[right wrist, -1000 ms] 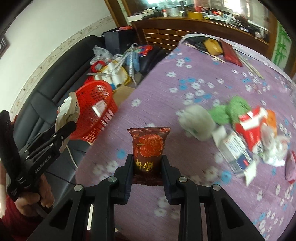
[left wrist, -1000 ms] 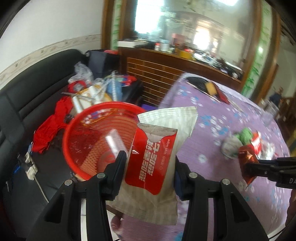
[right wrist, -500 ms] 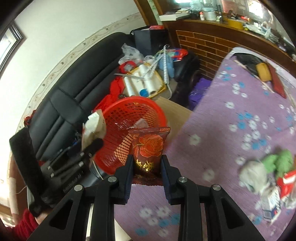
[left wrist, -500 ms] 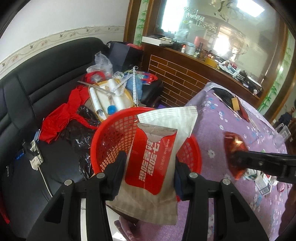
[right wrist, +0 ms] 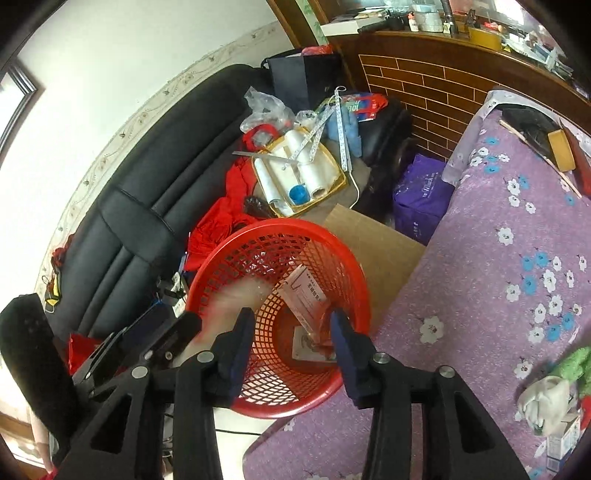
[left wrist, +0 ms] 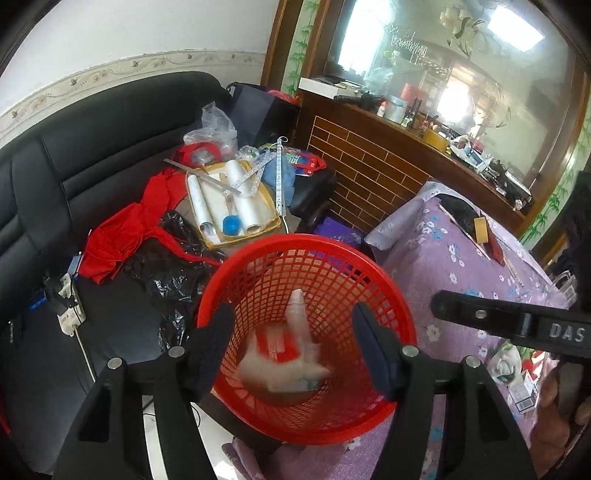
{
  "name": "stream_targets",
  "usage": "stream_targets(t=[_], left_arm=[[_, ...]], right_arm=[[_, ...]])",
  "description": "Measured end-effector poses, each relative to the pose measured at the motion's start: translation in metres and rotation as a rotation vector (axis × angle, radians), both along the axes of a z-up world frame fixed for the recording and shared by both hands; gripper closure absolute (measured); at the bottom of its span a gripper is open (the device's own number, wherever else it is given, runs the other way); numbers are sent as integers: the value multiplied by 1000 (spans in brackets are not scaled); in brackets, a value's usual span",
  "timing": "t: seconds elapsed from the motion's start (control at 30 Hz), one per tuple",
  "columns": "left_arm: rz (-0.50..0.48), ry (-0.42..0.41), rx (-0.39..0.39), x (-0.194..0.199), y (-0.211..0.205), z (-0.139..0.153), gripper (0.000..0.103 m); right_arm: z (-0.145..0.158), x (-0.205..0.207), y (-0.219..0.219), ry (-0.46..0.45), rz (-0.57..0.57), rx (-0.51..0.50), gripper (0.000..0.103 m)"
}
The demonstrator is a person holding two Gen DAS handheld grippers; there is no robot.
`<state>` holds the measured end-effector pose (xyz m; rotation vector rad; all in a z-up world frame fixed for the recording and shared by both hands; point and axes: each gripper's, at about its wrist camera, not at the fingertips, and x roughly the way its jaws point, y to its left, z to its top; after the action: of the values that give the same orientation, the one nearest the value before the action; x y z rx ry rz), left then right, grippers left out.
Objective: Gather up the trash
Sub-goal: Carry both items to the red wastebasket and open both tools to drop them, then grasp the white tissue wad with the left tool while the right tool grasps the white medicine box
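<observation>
The left hand-held gripper is spread wide and holds nothing. Right below it, a blurry white and red packet sits inside the red basket. The right hand-held gripper is also spread wide over the same basket, above a box in it. The purple bench is on its right.

A black leather sofa runs along the white wall on the left, which carries a leaf-patterned border strip. Far ahead stands a brown brick-faced counter, with a big wood-framed mirror behind it throwing back bright ceiling light. On the right, a purple flowered cloth covers the surface.
</observation>
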<state>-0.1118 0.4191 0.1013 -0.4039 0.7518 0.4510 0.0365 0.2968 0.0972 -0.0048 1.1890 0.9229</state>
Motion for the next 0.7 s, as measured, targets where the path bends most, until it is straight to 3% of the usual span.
stream_targets(t=[0.23,0.7], left_arm=[[-56,-8,29,-9,-38,4,38],[-311,50,50,5,-167,-8,38]], right_arm=[[14,-16,-50,-48,-19,10,53],[1,-71,-210,-22,-127,25,54]])
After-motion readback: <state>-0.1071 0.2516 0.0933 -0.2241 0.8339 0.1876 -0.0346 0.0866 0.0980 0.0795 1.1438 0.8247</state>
